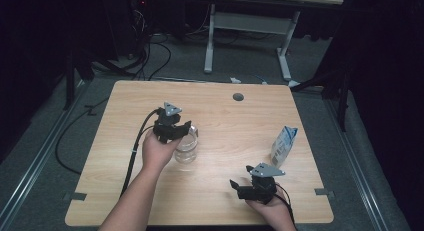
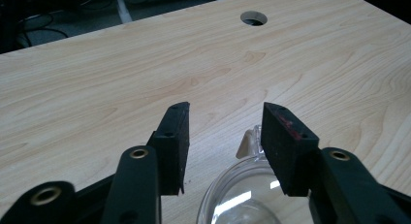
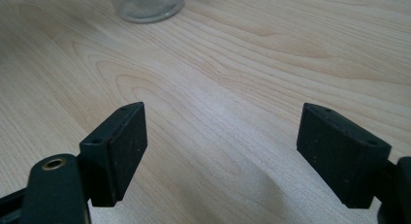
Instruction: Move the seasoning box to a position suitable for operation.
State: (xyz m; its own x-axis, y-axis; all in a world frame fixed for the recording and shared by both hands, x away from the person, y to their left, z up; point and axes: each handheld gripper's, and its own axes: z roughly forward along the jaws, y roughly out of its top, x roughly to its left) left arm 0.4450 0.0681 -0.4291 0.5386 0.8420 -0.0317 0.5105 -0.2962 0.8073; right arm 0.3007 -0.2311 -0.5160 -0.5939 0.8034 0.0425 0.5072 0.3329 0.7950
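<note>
Left of centre in the high view, the left gripper (image 1: 181, 132) stands over a clear bottle (image 1: 186, 147) on the table (image 1: 225, 116), jaws parted around its top without pressing. Right of centre stands a small carton (image 1: 284, 146). Lower right, the right gripper (image 1: 241, 187) is released, jaws wide.

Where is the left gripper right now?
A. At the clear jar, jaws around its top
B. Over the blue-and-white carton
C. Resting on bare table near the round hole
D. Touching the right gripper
A: the left gripper sits at the clear jar, its jaws standing either side of the jar's top.
</note>
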